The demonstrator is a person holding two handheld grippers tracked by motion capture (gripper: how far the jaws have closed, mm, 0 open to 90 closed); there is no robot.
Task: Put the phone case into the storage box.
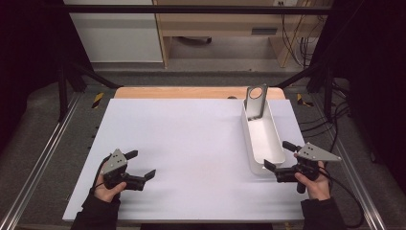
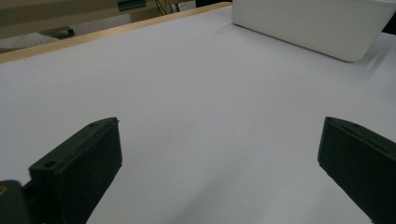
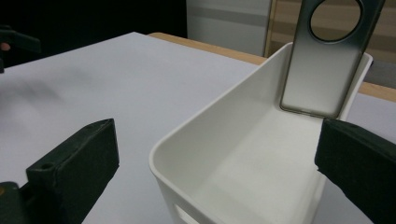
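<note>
A long white bin (image 1: 262, 139) lies on the right part of the white table sheet (image 1: 182, 143). A flat grey metal plate (image 1: 255, 101) with a round hole stands tilted against the bin's far end wall. My right gripper (image 1: 280, 155) is open at the bin's near end, its jaws wide apart on either side of that end, touching nothing I can see. In the right gripper view the bin (image 3: 261, 163) and plate (image 3: 322, 70) lie just ahead. My left gripper (image 1: 141, 165) is open over bare sheet at the near left, holding nothing. The bin's corner (image 2: 308, 25) appears far off in the left gripper view.
A wooden strip (image 1: 191, 92) runs along the table's far edge. Metal frame rails (image 1: 43, 153) flank both sides, and cables (image 1: 330, 124) trail on the right. A wooden cabinet (image 1: 225, 28) stands beyond the table.
</note>
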